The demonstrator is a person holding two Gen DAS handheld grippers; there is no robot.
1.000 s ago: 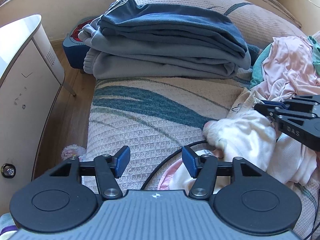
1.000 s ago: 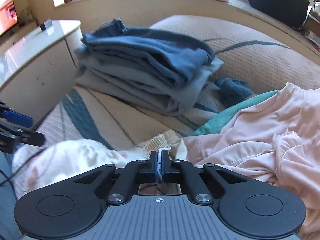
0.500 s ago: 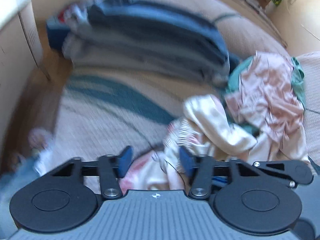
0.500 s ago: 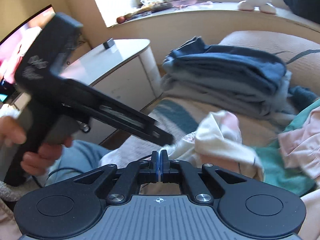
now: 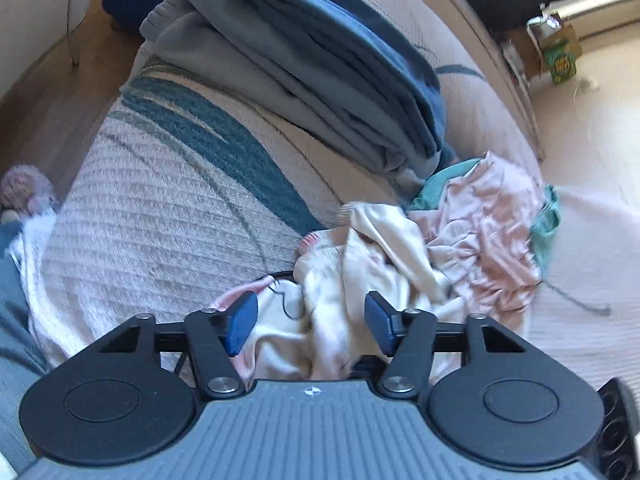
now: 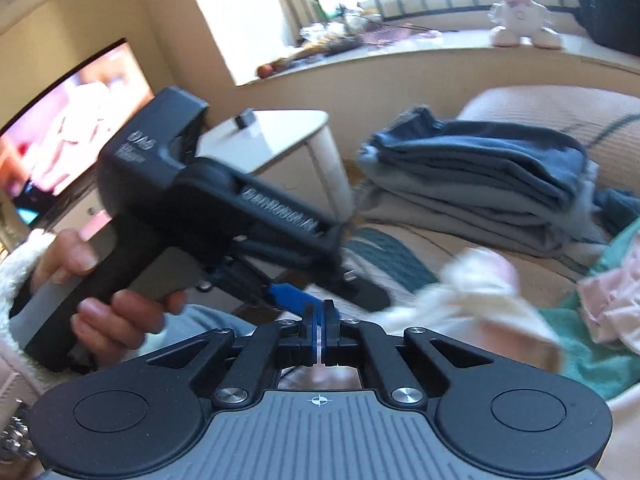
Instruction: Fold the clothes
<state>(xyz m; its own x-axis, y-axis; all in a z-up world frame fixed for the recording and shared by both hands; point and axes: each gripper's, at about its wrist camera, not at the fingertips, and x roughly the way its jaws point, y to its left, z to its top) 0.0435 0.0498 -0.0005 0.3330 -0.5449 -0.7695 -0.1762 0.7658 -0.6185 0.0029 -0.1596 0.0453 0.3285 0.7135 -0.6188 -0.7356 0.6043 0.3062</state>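
right gripper [image 6: 320, 330] clenched on an edge of the cream garment [image 5: 352, 280] bunched on the bed beside the pink pile [image 5: 488, 232], left gripper [image 5: 310, 322] spread above it: best pinch one layer only, then pull taut.

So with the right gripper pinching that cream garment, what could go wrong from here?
The right gripper seems to hold only a thin edge of the cream garment, so it may slip. A black cable lies on the fabric where the open left gripper hovers and could get pinched. The pink clothes might drag along.
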